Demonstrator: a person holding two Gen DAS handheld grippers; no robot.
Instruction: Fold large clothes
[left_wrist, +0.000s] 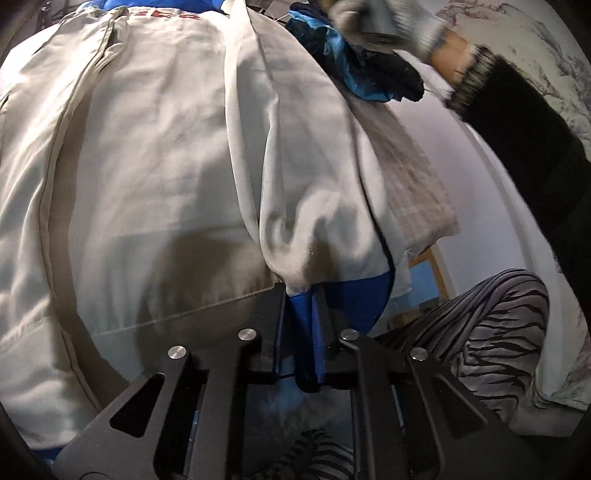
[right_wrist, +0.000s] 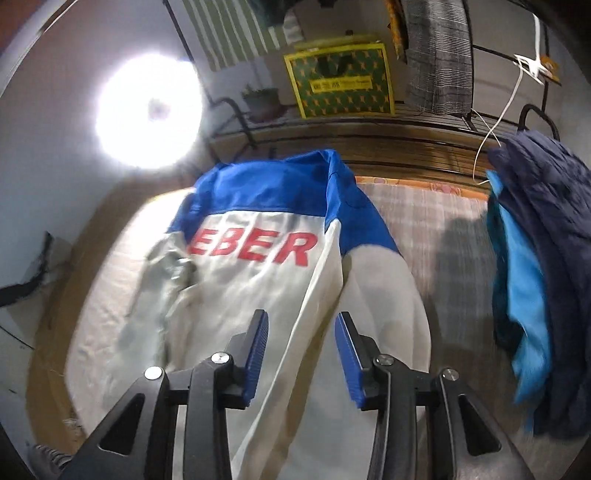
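Note:
A large white jacket (right_wrist: 258, 295) with blue shoulders and red letters on its back lies spread on a bed. In the left wrist view the jacket (left_wrist: 155, 155) fills the frame. My left gripper (left_wrist: 300, 295) is shut on the blue cuff (left_wrist: 304, 325) at the end of its right sleeve (left_wrist: 295, 184). My right gripper (right_wrist: 301, 321) is open and empty, hovering above the jacket's right side near the sleeve seam. The gloved hand (left_wrist: 388, 22) that holds it shows at the top of the left wrist view.
A pile of dark navy and light blue clothes (right_wrist: 532, 280) lies on the bed's right side. A checked bedsheet (right_wrist: 443, 236) lies under the jacket. A metal rack (right_wrist: 369, 122) with a yellow-green box (right_wrist: 340, 79) stands behind. A bright lamp (right_wrist: 147, 110) glares at left. My striped trouser leg (left_wrist: 491, 332) is at lower right.

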